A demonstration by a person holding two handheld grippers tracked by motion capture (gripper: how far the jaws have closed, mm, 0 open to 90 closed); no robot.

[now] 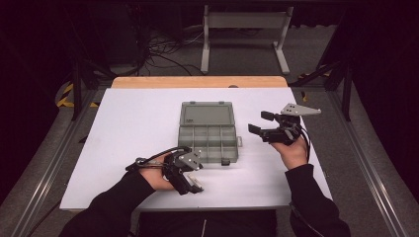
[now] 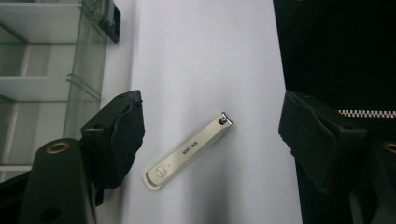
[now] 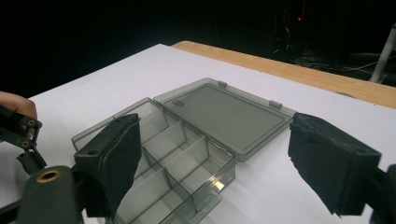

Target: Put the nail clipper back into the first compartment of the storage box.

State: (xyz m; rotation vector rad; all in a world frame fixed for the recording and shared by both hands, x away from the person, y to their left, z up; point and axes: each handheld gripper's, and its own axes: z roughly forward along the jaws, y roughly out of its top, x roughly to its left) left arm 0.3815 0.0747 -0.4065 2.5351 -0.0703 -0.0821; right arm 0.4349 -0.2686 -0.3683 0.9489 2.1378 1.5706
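Note:
A silver nail clipper point(image 2: 187, 151) lies flat on the white table point(image 1: 123, 143), close to the front edge. My left gripper point(image 2: 212, 126) points down over it with its jaws open; the clipper sits between the pads and touches neither. In the high view the left gripper point(image 1: 191, 181) is just in front of the clear grey compartment box point(image 1: 207, 131). The box point(image 3: 187, 144) lies open with its lid flat toward the far side. My right gripper point(image 1: 258, 123) hovers to the right of the box, facing it, open, with nothing between its pads point(image 3: 116, 154).
The box's wall point(image 2: 88, 79) stands a short way from the clipper. A dark zipped garment point(image 2: 336, 56) hangs past the table's front edge. A wooden strip point(image 1: 197, 81) borders the far side. Behind it stand a metal frame point(image 1: 244, 29) and floor cables point(image 1: 163, 49).

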